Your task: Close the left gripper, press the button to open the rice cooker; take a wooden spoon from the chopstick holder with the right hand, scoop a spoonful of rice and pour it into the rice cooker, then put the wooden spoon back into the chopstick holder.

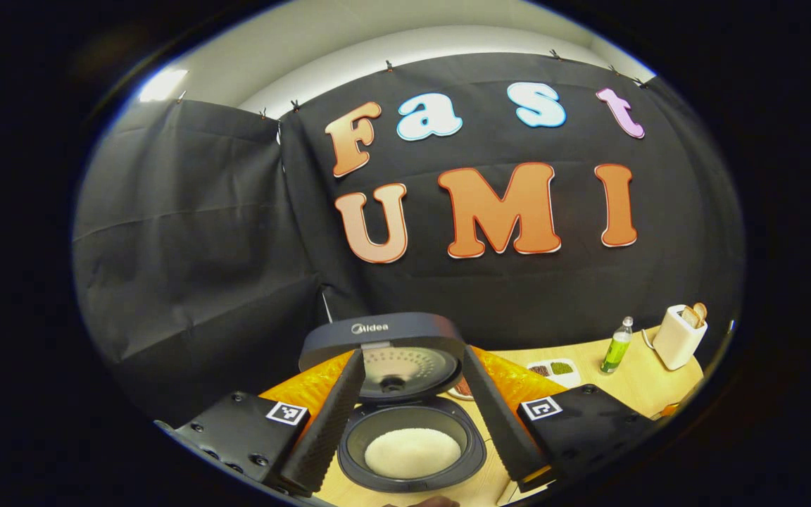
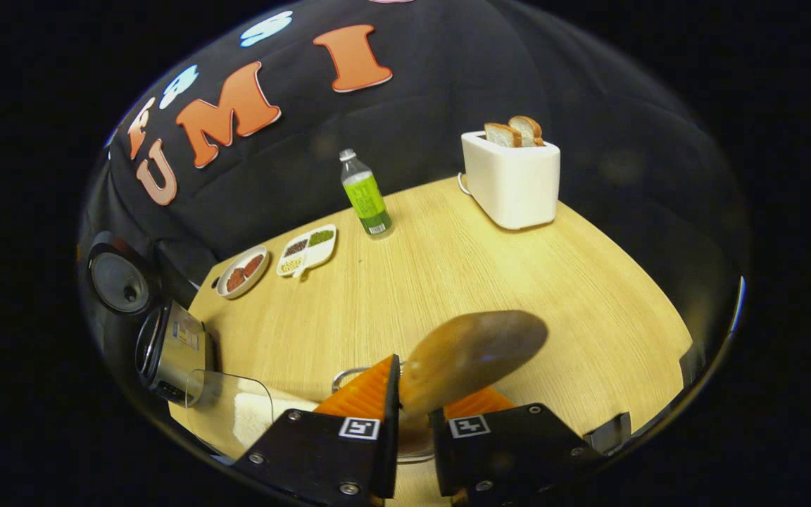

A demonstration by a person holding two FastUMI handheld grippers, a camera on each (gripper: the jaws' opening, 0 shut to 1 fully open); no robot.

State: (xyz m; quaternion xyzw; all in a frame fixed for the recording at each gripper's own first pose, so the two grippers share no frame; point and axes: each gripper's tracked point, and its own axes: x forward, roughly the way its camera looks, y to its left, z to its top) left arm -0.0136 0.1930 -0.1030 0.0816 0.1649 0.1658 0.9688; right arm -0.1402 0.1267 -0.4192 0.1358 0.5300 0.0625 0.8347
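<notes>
Cooker's open, spoon's in hand

My left gripper (image 1: 412, 422) has fingers apart over the rice cooker (image 1: 405, 394), white rice inside; right gripper (image 2: 412, 415) fingers clamp the brown wooden spoon (image 2: 472, 355) above the worktop (image 2: 448, 282).

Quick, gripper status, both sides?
Left gripper: open, holding nothing, above the open rice cooker.
Right gripper: shut on the wooden spoon.
</notes>
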